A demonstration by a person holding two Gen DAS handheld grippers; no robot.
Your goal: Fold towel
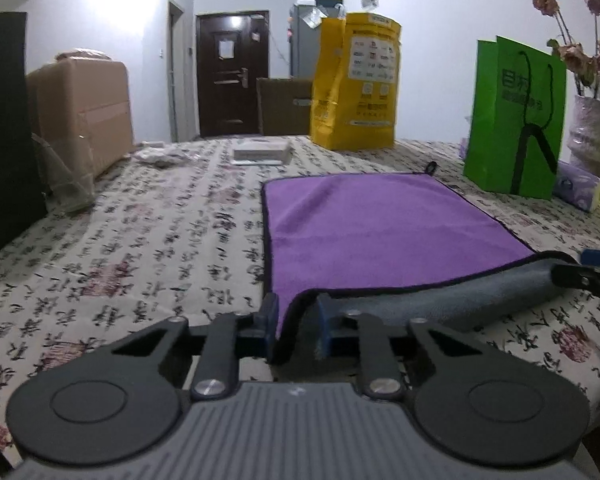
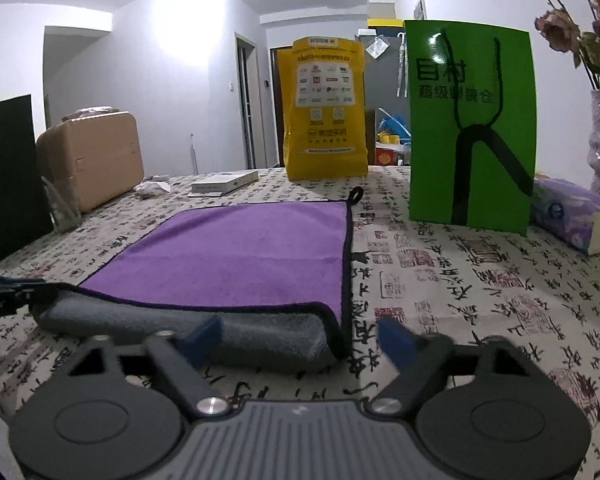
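Two grippers at towel's near edge. Left gripper (image 1: 296,320) pinched onto lifted near-left corner of purple towel (image 1: 380,232). Right gripper (image 2: 300,340) spread wide, holding nothing, straddling near-right corner. Towel otherwise flat on calligraphy-print tablecloth (image 2: 460,280), grey underside rolled up along near edge.

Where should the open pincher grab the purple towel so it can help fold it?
Probably the near right corner of the towel. That edge is curled up, grey underside showing, so it stands off the tablecloth. The right gripper, open, could come straight forward and low, one finger above the roll, one below. The left gripper already pinches the near left corner.
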